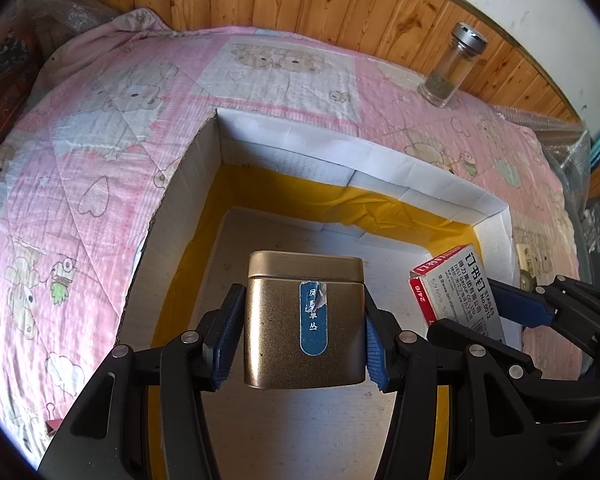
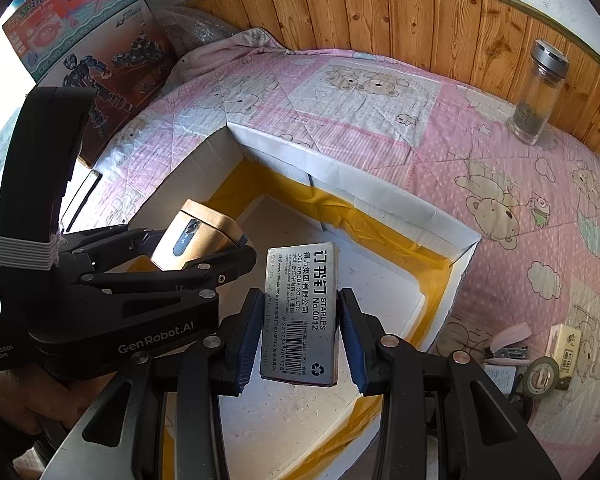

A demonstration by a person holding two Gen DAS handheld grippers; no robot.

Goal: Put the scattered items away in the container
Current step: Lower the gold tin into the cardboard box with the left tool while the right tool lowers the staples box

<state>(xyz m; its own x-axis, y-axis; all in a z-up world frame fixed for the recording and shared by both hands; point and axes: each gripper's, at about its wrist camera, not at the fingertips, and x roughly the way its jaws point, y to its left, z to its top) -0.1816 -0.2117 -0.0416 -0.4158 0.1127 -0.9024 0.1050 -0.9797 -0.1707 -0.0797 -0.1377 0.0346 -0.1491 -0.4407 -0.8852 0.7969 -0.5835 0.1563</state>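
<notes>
Left gripper (image 1: 298,330) pinches gold tin (image 1: 304,320), right gripper (image 2: 300,336) staples box (image 2: 300,312), hiding container (image 1: 380,160) floor.

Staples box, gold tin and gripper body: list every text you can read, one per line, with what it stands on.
"订书钉", "STAPLES No.0012", "DELI GROUP CO., LTD": staples box, held in the right gripper.
"24/6": the box's red end.
Its barcode digits and fine print: too small to read.
"GenRobot.AI", "Data Acquisition System": left gripper body.
Blue label on the gold tin: torn, not readable with certainty.
Toy boxes: print blurred.
</notes>
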